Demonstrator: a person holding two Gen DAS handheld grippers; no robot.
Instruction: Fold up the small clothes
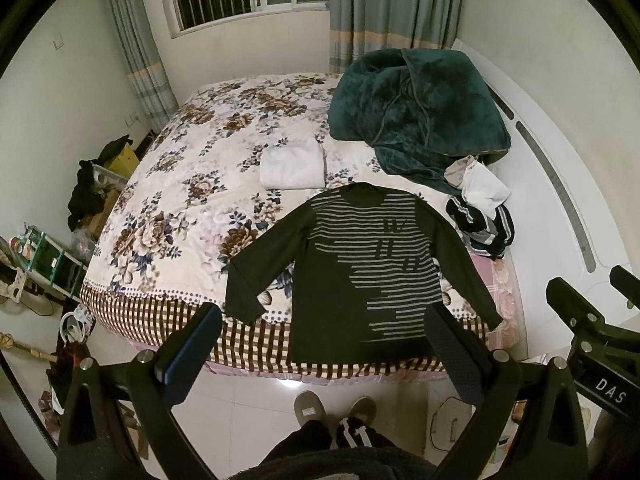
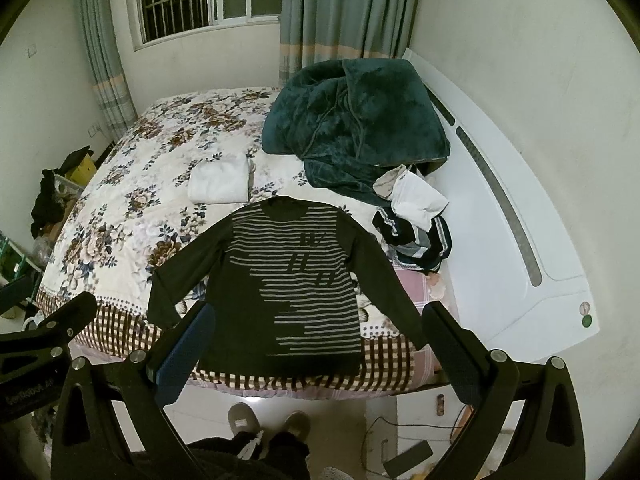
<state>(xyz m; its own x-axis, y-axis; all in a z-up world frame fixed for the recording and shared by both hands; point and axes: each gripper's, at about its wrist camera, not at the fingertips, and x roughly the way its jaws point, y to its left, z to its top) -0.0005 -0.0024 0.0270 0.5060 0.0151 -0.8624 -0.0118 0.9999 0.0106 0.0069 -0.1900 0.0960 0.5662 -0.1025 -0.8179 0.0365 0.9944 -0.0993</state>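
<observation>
Evidently the fold had not begun: the dark striped long-sleeved shirt (image 1: 360,264) lay spread face up near the foot edge of the bed (image 1: 168,184), sleeves angled outward and hem toward the person standing there. Both tools hung above it, well apart from the cloth; the left gripper (image 1: 320,344) had its jaws spread wide and gripped nothing, and the right gripper (image 2: 316,344) was likewise spread and empty. A sound first step, judging by the layout, would be to pinch one sleeve near its cuff and the shoulder on the same side, then carry that edge inward across the chest, keeping the fabric low so the thin knit did not bunch. The floral quilt looked soft and slightly uneven, so creases might need smoothing. A folded white garment (image 1: 292,164) sat just beyond the collar, a rumpled teal blanket (image 1: 416,108) farther back, and a heap of unfolded clothes (image 1: 480,208) beside the right sleeve. Curtains (image 2: 344,12) framed a barred window.
</observation>
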